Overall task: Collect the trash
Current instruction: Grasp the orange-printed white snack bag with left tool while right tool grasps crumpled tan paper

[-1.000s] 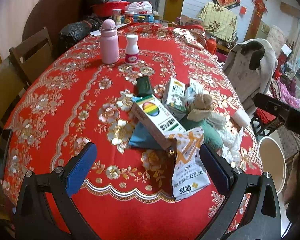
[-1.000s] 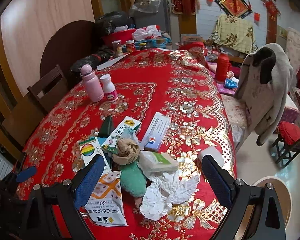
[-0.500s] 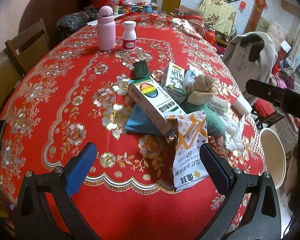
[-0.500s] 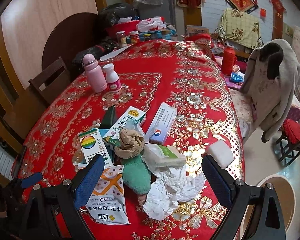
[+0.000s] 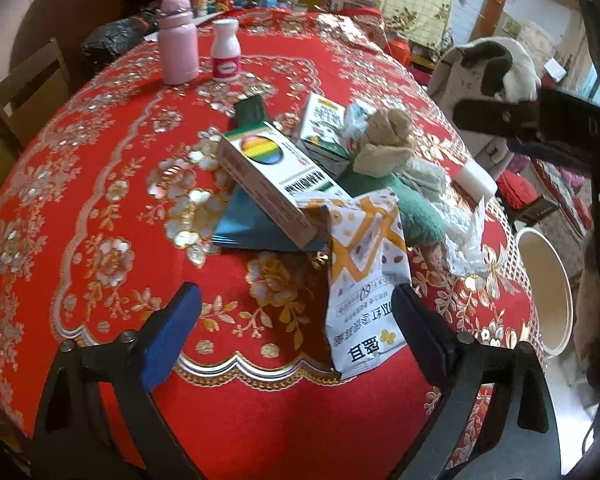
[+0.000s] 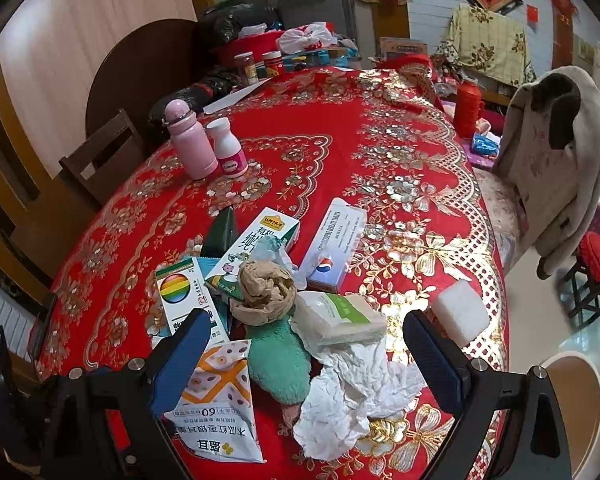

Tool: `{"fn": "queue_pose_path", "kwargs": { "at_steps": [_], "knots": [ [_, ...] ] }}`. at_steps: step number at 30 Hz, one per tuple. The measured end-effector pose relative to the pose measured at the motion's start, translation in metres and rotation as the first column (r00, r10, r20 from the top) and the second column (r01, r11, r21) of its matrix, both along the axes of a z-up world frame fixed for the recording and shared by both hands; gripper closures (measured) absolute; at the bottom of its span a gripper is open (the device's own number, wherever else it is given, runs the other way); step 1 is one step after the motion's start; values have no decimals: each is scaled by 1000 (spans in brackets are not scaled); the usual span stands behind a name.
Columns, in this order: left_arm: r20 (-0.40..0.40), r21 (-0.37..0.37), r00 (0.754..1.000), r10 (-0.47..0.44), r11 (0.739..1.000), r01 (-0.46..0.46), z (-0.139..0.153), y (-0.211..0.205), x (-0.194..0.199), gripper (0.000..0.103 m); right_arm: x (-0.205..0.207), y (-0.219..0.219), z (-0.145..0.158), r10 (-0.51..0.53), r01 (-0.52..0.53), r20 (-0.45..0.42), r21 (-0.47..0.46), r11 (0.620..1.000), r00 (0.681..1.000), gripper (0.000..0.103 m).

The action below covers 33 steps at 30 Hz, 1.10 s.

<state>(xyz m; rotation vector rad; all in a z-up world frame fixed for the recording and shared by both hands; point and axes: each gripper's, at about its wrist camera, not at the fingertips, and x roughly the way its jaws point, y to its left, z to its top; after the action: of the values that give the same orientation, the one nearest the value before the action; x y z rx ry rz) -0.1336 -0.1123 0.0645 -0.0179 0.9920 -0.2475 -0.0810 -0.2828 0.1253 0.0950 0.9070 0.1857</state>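
A heap of trash lies on the red tablecloth. In it are a white and orange snack bag, a rainbow-marked box, a milk carton, crumpled brown paper, a green plush item, crumpled white paper and a tissue pack. My left gripper hovers over the near table edge, jaws closing but wide, the bag's lower corner between them, untouched. My right gripper stands open above the plush and white paper.
A pink bottle and a white bottle stand at the back. A white block and a flat box lie right of the heap. A wooden chair is left, a coat-draped chair and a white bin right.
Both grippers have sunk toward the heap, which now looks larger. The left gripper's fingers stand a little narrower than before. Nothing has been taken hold of.
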Motion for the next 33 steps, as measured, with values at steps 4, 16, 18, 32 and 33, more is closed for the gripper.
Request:
{"fn": "queue_pose_path", "kwargs": {
  "at_steps": [4, 16, 18, 32, 33],
  "knots": [
    [-5, 1, 1000, -17, 1000, 17, -3, -4, 3, 9, 4, 4, -1, 5, -5, 0, -5, 1000, 1000, 7],
    [-81, -55, 996, -49, 997, 44, -20, -13, 18, 36, 41, 19, -21, 55, -56, -57, -4, 998, 997, 22],
    [-107, -69, 992, -66, 996, 59, -24, -13, 20, 64, 49, 22, -29, 64, -64, -83, 10, 998, 994, 35],
    [-70, -140, 985, -160, 979, 149, 19, 0, 4, 94, 17, -9, 1, 84, -68, -63, 225, 972, 994, 80],
    [-63, -129, 984, -164, 979, 155, 22, -1, 3, 94, 14, -12, 4, 79, -65, -53, 226, 972, 995, 80]
  ]
}}
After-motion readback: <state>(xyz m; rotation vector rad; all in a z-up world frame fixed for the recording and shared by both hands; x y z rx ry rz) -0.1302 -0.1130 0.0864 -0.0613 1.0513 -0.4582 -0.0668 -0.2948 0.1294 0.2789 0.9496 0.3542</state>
